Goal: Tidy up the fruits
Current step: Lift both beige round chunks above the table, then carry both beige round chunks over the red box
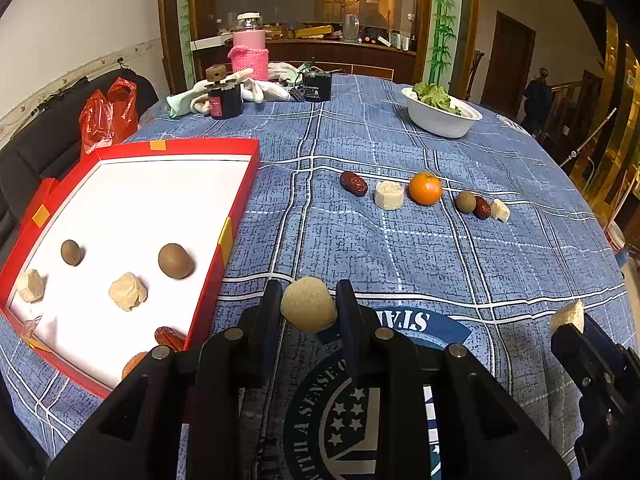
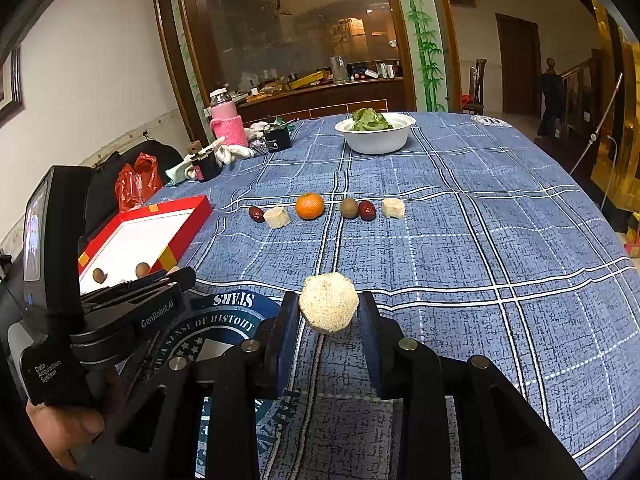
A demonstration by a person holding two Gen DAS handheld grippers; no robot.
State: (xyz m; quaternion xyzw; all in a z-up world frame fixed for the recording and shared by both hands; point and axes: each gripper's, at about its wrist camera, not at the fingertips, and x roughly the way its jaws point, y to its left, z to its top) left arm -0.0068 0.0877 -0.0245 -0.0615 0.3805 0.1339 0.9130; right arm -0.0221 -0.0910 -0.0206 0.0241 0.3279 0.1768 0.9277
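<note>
A blue plaid tablecloth [image 1: 400, 248] is covering the whole round table, with a printed emblem lying near the front edge. At its left side a red tray with a white floor [image 1: 132, 216] is sitting, holding two brown round fruits [image 1: 176, 261], two pale chunks [image 1: 127, 291] and a red date [image 1: 170, 338] near its close edge. Toward the far side a white bowl of greens [image 2: 376, 132] is standing, well apart from a pink-sleeved bottle [image 1: 249, 54]. Across the middle a row is lying: a red date [image 2: 256, 213], a pale block [image 2: 277, 217], an orange [image 2: 309, 205], a brown round fruit [image 2: 349, 208], another date [image 2: 367, 210] and a pale chunk [image 2: 393, 208]. The left gripper [image 1: 308, 308] is clamping a pale round ball [image 1: 308, 310] between its pads, just right of the tray. The right gripper [image 2: 329, 304] is pinching a pale many-sided cake [image 2: 329, 302], hanging over the cloth beside the emblem
</note>
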